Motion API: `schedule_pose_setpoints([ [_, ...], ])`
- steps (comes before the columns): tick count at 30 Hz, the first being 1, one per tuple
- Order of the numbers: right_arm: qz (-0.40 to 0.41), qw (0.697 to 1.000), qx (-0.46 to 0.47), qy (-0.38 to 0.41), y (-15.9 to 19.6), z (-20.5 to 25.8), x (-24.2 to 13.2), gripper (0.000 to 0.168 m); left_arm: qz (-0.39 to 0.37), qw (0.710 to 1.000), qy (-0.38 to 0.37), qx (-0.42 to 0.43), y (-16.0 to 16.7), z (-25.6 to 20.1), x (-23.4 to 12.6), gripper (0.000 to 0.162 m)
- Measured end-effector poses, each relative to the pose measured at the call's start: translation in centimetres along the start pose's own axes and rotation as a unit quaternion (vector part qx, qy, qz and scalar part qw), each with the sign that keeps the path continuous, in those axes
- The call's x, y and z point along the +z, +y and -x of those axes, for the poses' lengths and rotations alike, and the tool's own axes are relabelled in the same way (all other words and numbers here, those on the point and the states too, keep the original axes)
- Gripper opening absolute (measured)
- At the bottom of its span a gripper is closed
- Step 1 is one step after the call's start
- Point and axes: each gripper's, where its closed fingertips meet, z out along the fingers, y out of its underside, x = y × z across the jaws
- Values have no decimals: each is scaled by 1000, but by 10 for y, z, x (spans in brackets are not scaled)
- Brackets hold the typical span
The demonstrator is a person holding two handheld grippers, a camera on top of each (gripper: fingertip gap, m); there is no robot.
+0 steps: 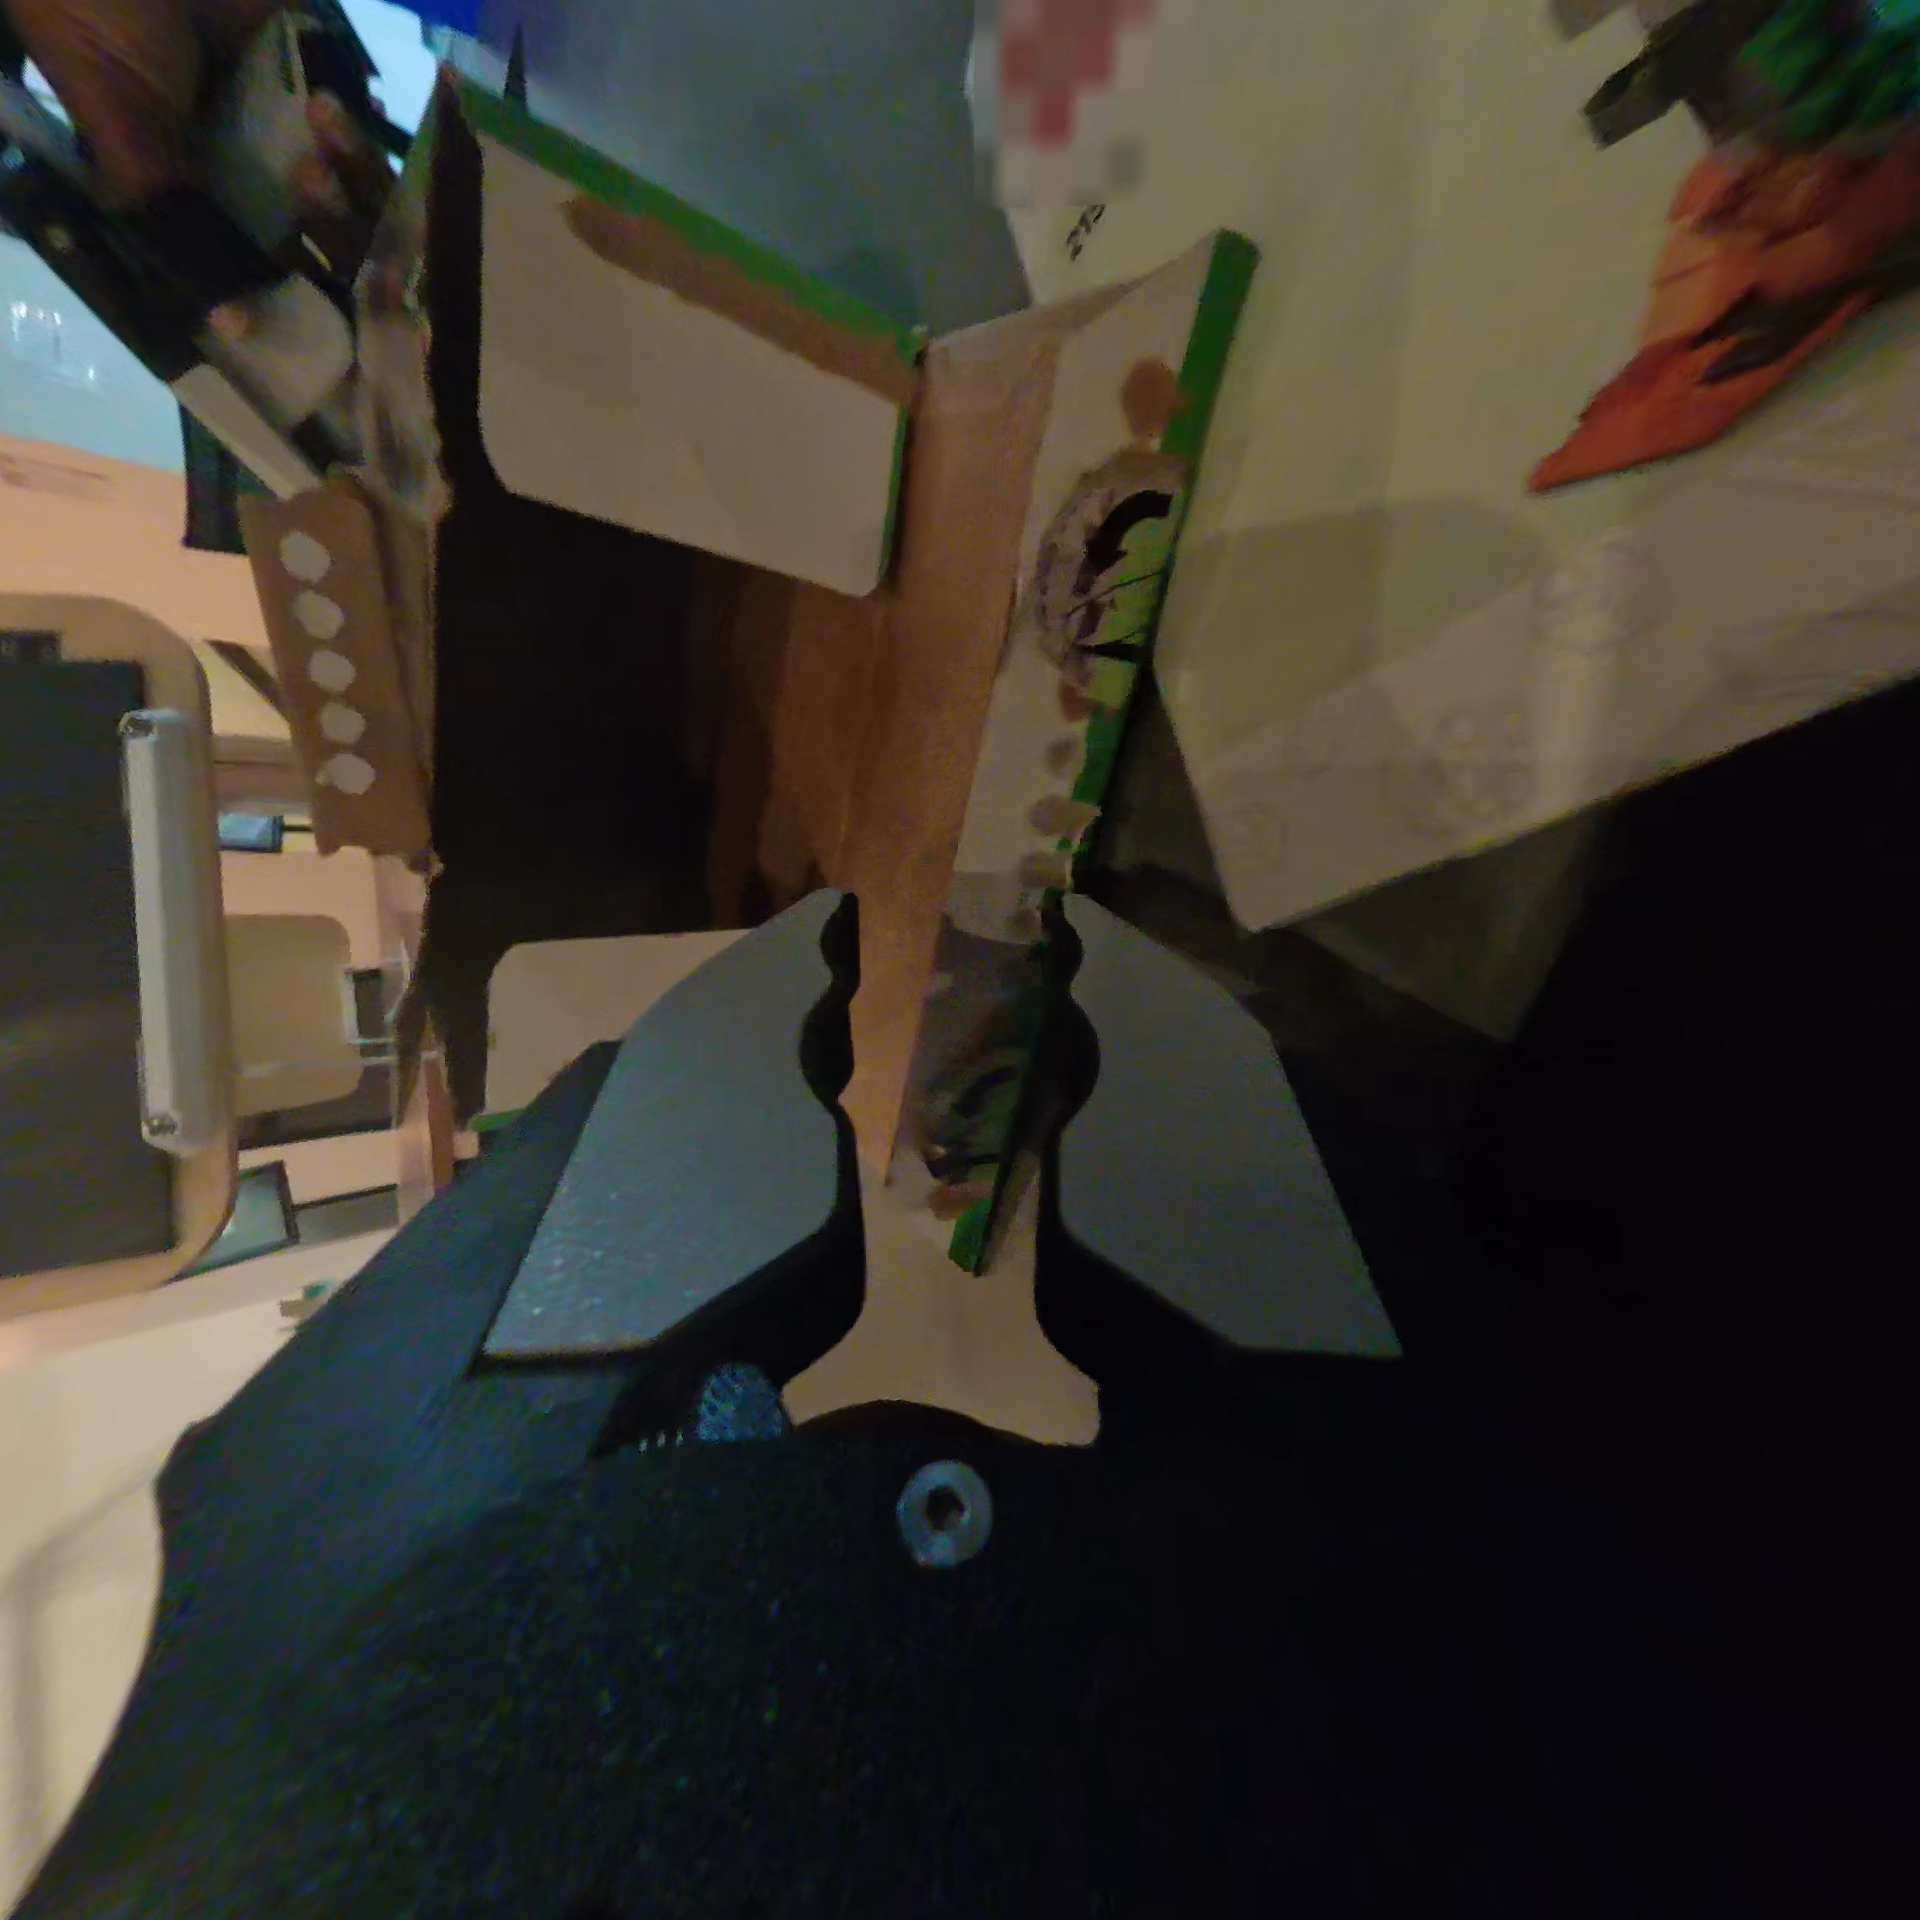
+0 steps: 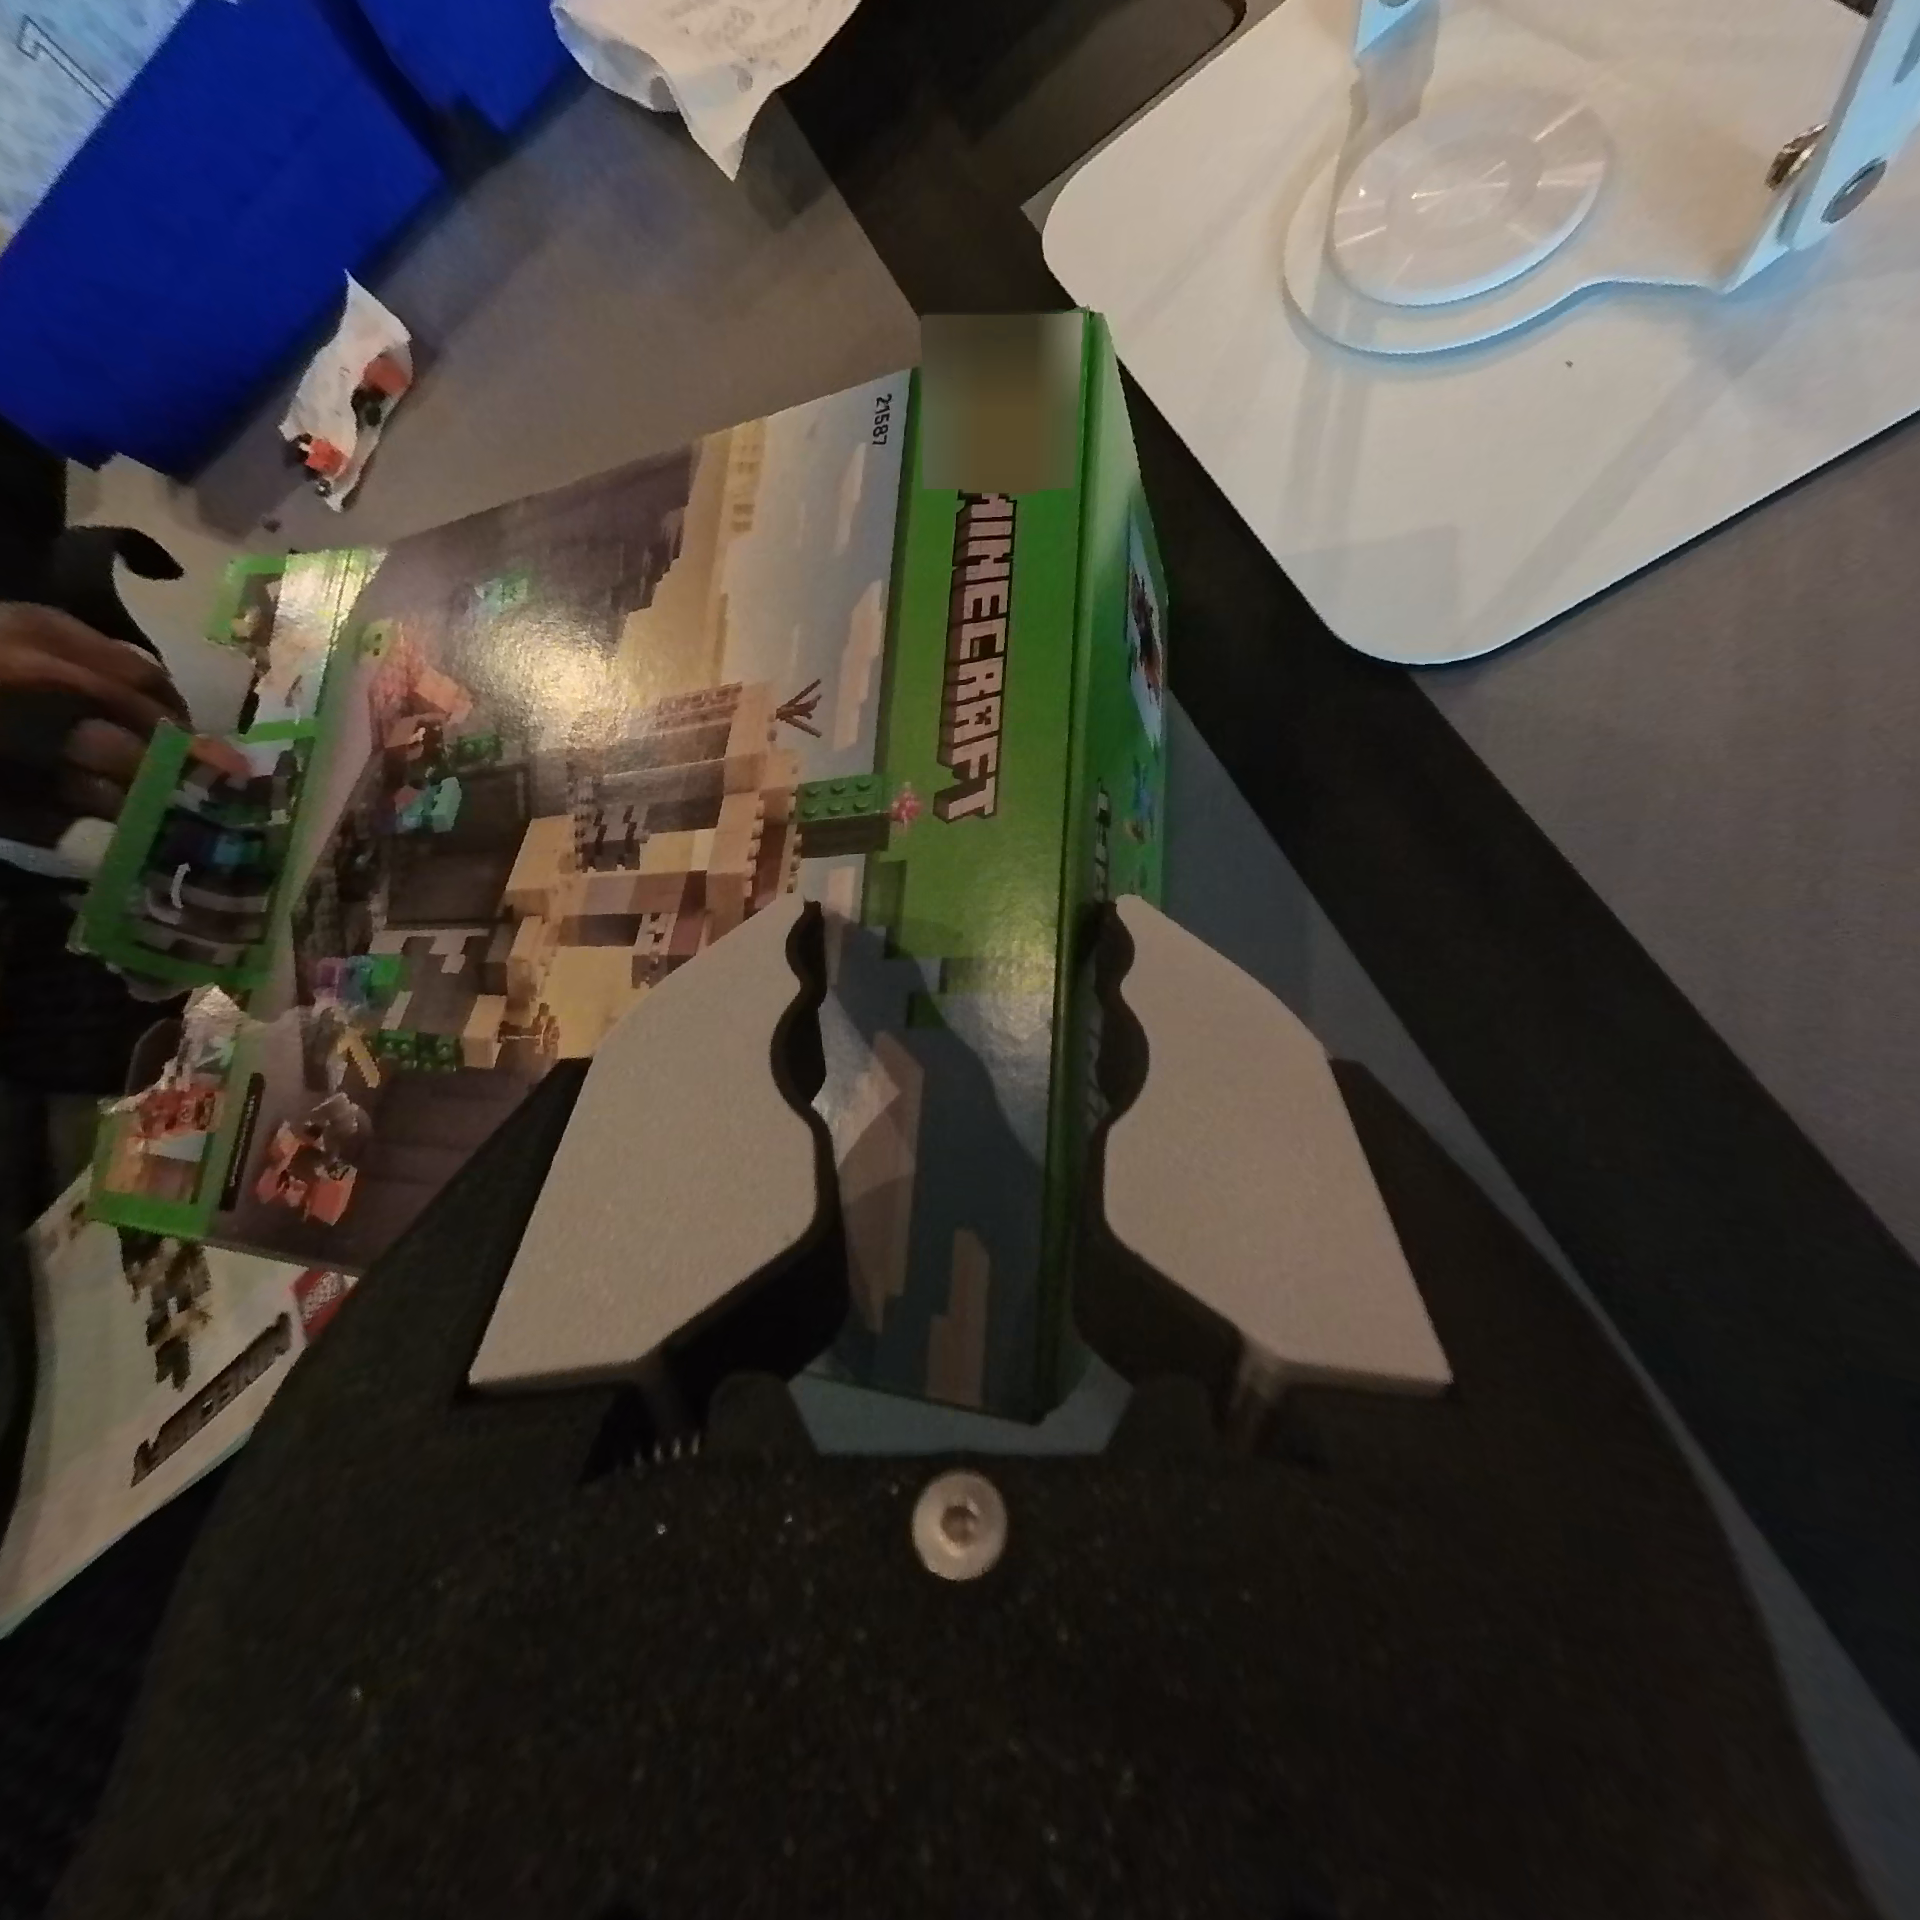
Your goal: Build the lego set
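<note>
- Two grippers share one lego box (image 2: 977, 810): the right gripper (image 2: 961, 1049) has its jaws pinching the box's narrow green edge, seemingly to keep it steady above the dark counter (image 2: 1621, 935)
- At the other end, the left gripper (image 1: 961, 1049) has its jaws closed on a torn end flap (image 1: 997, 831), brown card inside and green outside
- That flap is pulled outward and a white inner flap (image 1: 686, 384) stands folded back, so the box mouth (image 1: 623, 707) gapes dark; I'd judge this hold is meant to open the box so the contents can come out
- Inside the mouth nothing can be made out, too dark
- Around it: a booklet (image 2: 156, 1392) lies under the box's near corner, a small bag of pieces (image 2: 348, 416) sits farther off beside a blue bin (image 2: 208, 239), and a white stand base (image 2: 1455, 343) lies to the right
- A person's hand (image 2: 94, 717) is at the box's far end
- In the left wrist view a white cloth (image 1: 1507, 623) hangs close beside the open flap and might crowd it
</note>
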Motion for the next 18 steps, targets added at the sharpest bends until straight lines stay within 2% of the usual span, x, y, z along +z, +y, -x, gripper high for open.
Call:
schedule_pose_setpoints([
  [5,-2,1000,1,0,0,0,0,51,-6,1000,-20,17,-3,1,-6,29],
  [11,-2,1000,2,-1,0,0,0,51,-12,1000,-7,3,-2,-8,-12,24],
  [18,-6,1000,6,0,0,1,0,51,-58,998,21,23,-18,-12,-28,20],
])
